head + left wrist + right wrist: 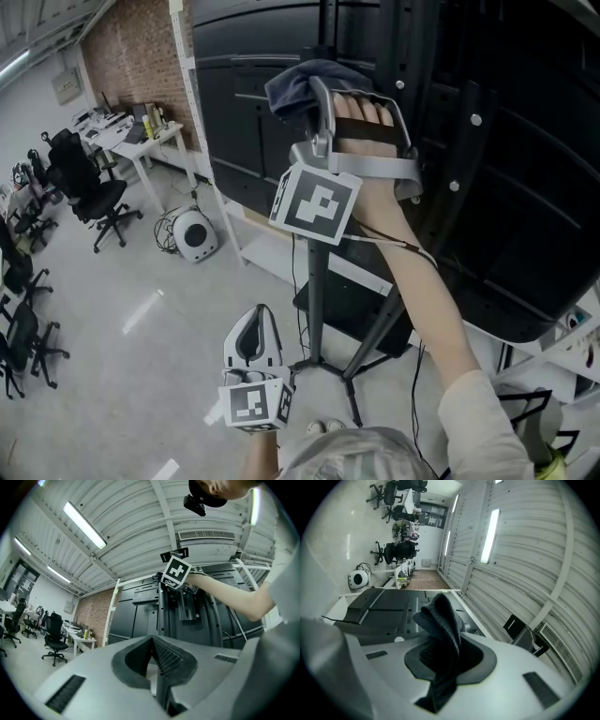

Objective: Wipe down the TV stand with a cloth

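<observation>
Head view: right gripper point(317, 101) raised high, dark blue cloth point(298, 84) bunched at its tip, up at the top of the TV stand point(317, 300) post; contact with the post unclear. Left gripper point(253, 349) hangs low over the floor, well apart from the stand.

Left gripper view: jaws pressed together, nothing between them; stand's black column point(187, 611) ahead.

Right gripper view: jaws clamped on the cloth point(440, 620), which sticks up past them and trails down behind.
</observation>
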`<state>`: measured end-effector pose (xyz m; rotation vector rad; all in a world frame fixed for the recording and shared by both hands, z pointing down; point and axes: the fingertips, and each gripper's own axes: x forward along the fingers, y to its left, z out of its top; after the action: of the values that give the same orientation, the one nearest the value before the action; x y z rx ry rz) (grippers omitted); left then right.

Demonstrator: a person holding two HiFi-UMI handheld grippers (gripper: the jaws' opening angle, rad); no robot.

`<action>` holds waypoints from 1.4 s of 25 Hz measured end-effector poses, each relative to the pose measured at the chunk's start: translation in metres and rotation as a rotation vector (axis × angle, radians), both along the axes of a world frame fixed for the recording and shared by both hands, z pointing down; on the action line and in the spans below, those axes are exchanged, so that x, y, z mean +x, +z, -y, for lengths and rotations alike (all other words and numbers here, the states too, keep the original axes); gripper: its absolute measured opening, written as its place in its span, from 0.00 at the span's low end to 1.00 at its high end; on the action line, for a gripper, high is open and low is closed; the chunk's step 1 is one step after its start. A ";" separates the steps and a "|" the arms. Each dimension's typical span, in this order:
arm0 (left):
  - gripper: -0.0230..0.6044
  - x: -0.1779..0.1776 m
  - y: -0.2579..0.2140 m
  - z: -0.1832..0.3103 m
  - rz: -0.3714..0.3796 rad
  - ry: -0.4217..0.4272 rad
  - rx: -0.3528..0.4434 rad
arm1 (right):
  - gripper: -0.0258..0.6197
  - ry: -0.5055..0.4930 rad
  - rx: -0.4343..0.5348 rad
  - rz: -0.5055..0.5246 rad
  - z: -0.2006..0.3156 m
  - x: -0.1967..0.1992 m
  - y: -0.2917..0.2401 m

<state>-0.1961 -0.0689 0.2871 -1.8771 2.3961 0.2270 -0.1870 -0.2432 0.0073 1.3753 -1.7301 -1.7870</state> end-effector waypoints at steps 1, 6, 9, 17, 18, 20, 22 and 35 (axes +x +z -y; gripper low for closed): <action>0.06 0.001 0.000 0.000 0.000 0.001 -0.001 | 0.13 0.011 -0.001 -0.009 0.001 0.002 0.004; 0.06 0.004 0.003 0.000 -0.005 0.006 -0.009 | 0.13 0.003 -0.024 -0.042 0.001 0.001 0.028; 0.06 0.006 0.004 -0.001 -0.005 0.011 -0.011 | 0.13 0.049 -0.017 -0.080 0.004 0.005 0.043; 0.06 0.004 0.011 -0.005 -0.017 0.008 -0.031 | 0.13 0.072 -0.044 -0.108 0.005 0.005 0.082; 0.06 0.003 0.013 -0.006 -0.019 0.007 -0.035 | 0.13 0.071 -0.048 -0.102 0.005 0.005 0.085; 0.06 0.002 0.016 -0.008 -0.023 0.003 -0.042 | 0.13 0.066 -0.065 -0.094 0.005 0.006 0.090; 0.06 0.000 0.017 -0.010 -0.027 -0.002 -0.047 | 0.13 0.065 -0.082 -0.104 0.004 0.006 0.098; 0.06 -0.001 0.030 -0.013 -0.053 -0.011 -0.075 | 0.13 0.051 -0.153 -0.205 0.000 0.000 0.183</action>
<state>-0.1975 -0.0555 0.3171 -1.9116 2.4826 0.1903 -0.1867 -0.2436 0.1902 1.1227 -1.6689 -1.6659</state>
